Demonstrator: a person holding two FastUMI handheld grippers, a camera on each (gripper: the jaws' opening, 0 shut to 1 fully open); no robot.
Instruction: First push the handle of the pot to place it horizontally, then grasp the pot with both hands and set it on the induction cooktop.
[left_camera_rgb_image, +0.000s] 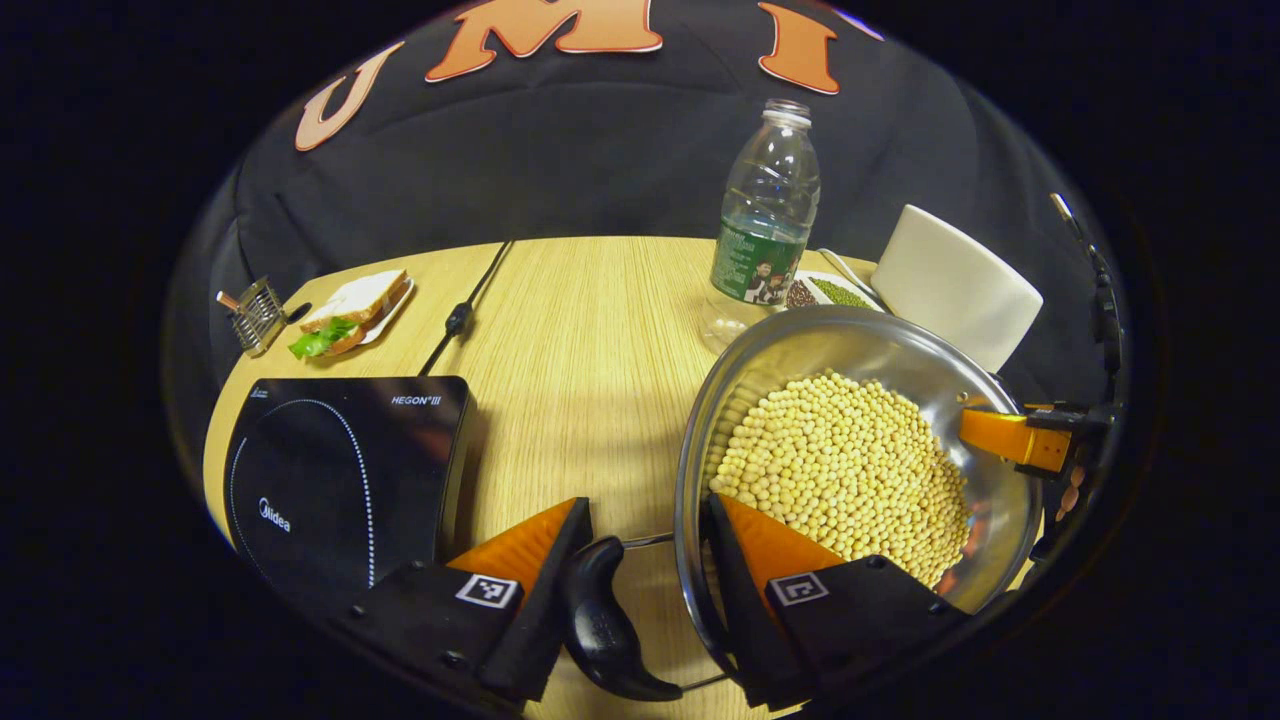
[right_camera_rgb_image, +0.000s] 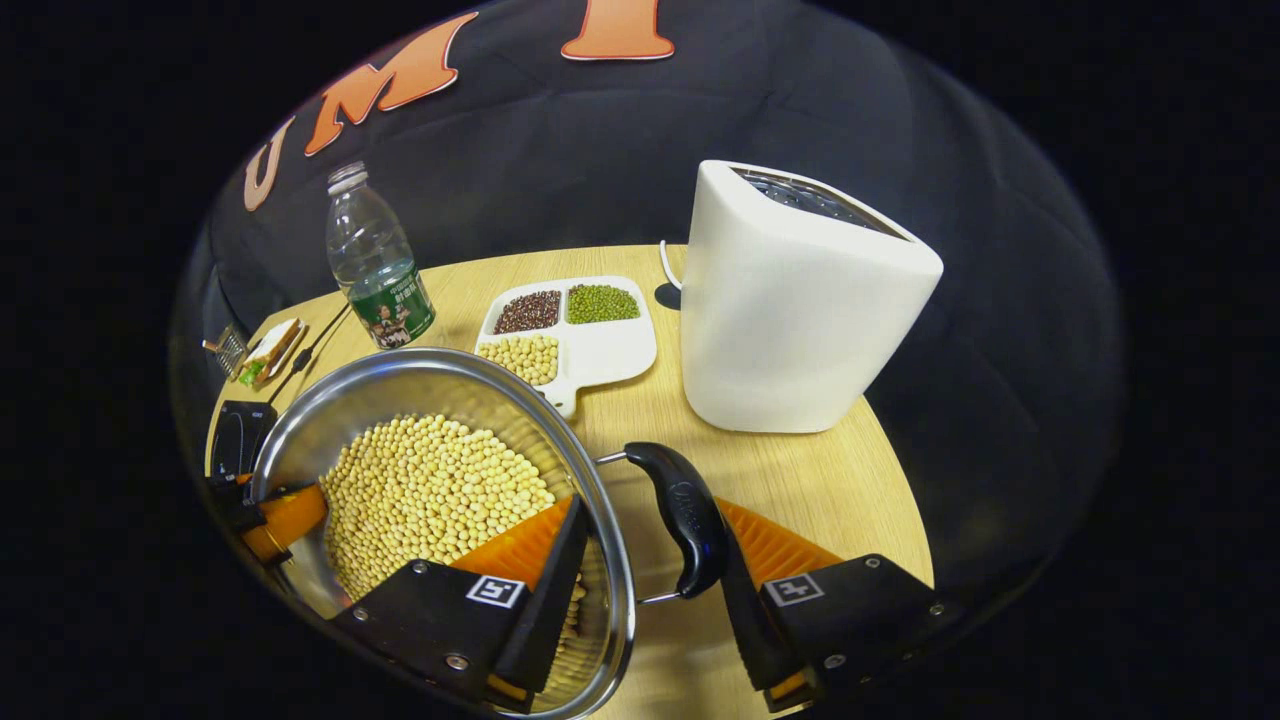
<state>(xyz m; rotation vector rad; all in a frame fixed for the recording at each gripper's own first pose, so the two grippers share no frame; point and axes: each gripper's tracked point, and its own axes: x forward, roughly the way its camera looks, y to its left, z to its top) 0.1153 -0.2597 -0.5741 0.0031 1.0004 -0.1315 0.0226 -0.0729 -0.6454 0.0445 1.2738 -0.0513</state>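
Wooden counter (left_camera_rgb_image: 590, 330) is seen beneath a steel pot (left_camera_rgb_image: 880, 350) of soybeans (handles lying level). Its rim and side handle (left_camera_rgb_image: 600, 620) are straddled by the left tool (left_camera_rgb_image: 640, 560), the opposite rim and handle (right_camera_rgb_image: 685, 520) by the right tool (right_camera_rgb_image: 650, 550); whether either presses cannot be told. To the left tool's left lies the cooktop (left_camera_rgb_image: 340, 470).

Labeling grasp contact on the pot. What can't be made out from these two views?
- Left gripper view: whether the left tongs press on the pot rim; the near rim runs off the bottom edge.
- Right gripper view: the right tongs straddle rim and handle; contact hidden by the fingers.
- Pot depth: beans cover the bottom.
- Cooktop: near edge hidden behind the left tongs.
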